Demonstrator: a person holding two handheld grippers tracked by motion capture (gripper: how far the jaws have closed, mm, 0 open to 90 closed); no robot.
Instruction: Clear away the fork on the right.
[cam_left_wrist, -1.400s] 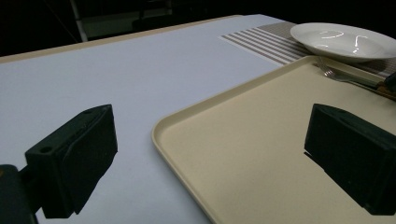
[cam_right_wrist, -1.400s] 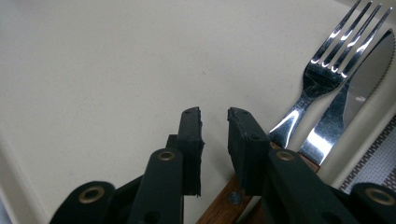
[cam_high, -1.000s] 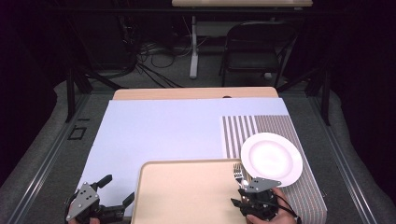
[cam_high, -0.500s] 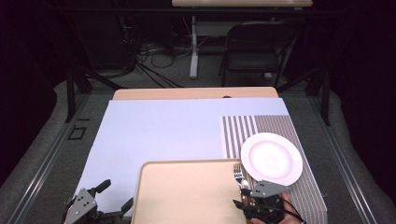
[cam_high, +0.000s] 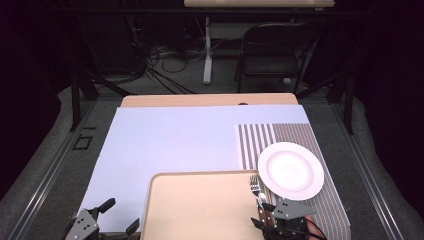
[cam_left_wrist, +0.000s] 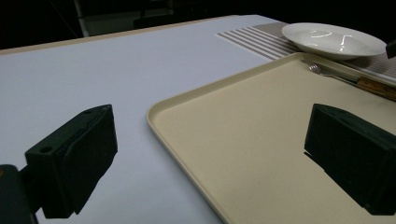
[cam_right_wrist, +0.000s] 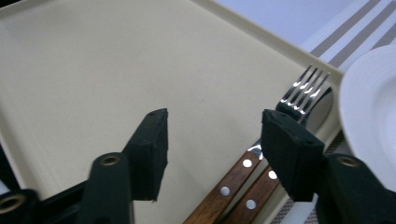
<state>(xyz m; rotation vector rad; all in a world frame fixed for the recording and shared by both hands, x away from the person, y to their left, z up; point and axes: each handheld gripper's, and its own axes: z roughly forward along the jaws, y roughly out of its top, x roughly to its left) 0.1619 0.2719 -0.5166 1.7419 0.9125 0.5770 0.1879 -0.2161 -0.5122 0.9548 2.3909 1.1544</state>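
The pale lilac sheet over the wooden table (cam_high: 175, 145) carries everything, and I take the beige rectangular plastic tray (cam_high: 200, 205) on its near side as my landmark. Beyond the tray's right far corner lies a brown-and-white striped placemat (cam_high: 265, 135), and on it, just beside that corner, sits a round white ceramic plate (cam_high: 291, 170). Inside the tray, along its right edge, a steel fork with a riveted brown wooden handle (cam_right_wrist: 303, 93) lies beside a matching knife (cam_right_wrist: 322, 109). My right tongs (cam_right_wrist: 212, 140) hang over the handles, their jaws just opened wider, with the pads clear of the handles. My left tongs (cam_left_wrist: 210, 154) straddle the tray's left rim, jaws spread wide, holding nothing
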